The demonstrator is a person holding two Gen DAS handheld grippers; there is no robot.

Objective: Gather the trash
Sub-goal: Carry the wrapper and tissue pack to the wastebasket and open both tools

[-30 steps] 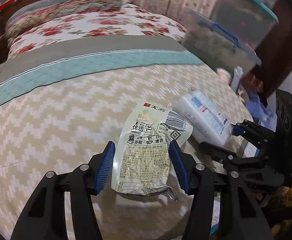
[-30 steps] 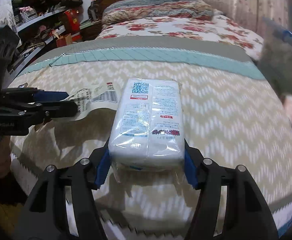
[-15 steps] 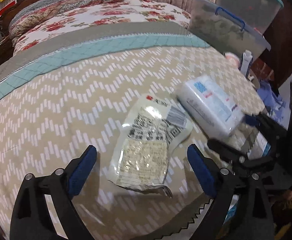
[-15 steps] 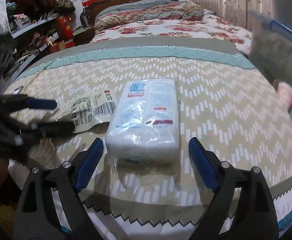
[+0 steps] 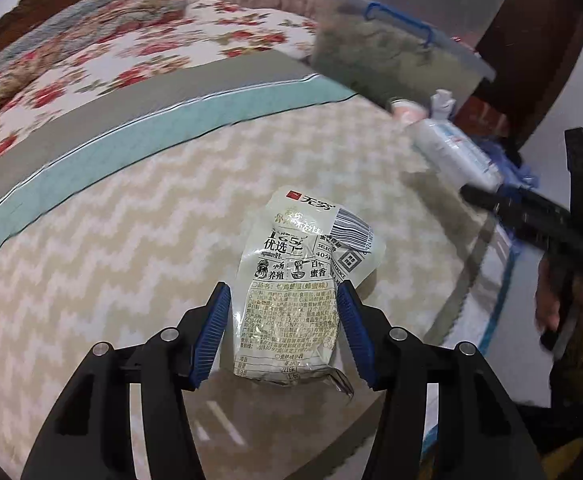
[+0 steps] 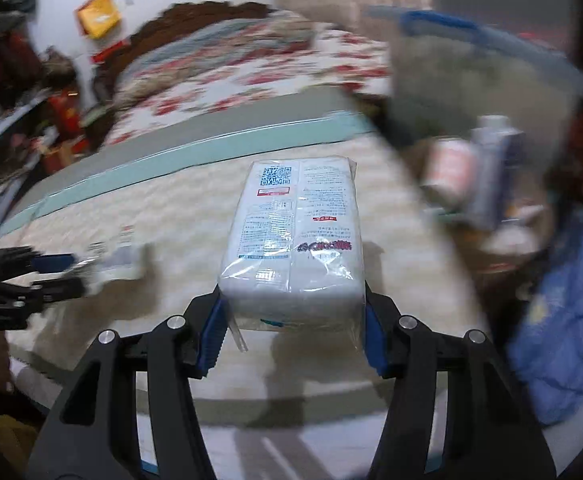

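Note:
My left gripper (image 5: 285, 330) is shut on a crumpled white snack wrapper (image 5: 295, 288) with Chinese print and a barcode, held just above the chevron bedspread (image 5: 111, 280). My right gripper (image 6: 291, 332) is shut on a white plastic-wrapped tissue pack (image 6: 295, 240), lifted over the bed's corner. In the left wrist view the right gripper (image 5: 531, 216) shows blurred at the right with the tissue pack (image 5: 455, 152). In the right wrist view the left gripper (image 6: 47, 276) with the wrapper (image 6: 115, 260) shows blurred at the left.
A floral quilt (image 5: 111, 64) and a teal band (image 5: 131, 136) lie farther up the bed. Clear storage bins with blue handles (image 5: 395, 48) stand beside the bed at the right. Bottles (image 6: 487, 172) and blue clothing (image 6: 563, 312) are at the right. Cluttered shelves (image 6: 19, 92) are at the left.
Both grippers were open half a second ago with the wrapper and tissue pack lying on the bed. Both have now closed on them and lifted, the right one swinging right.

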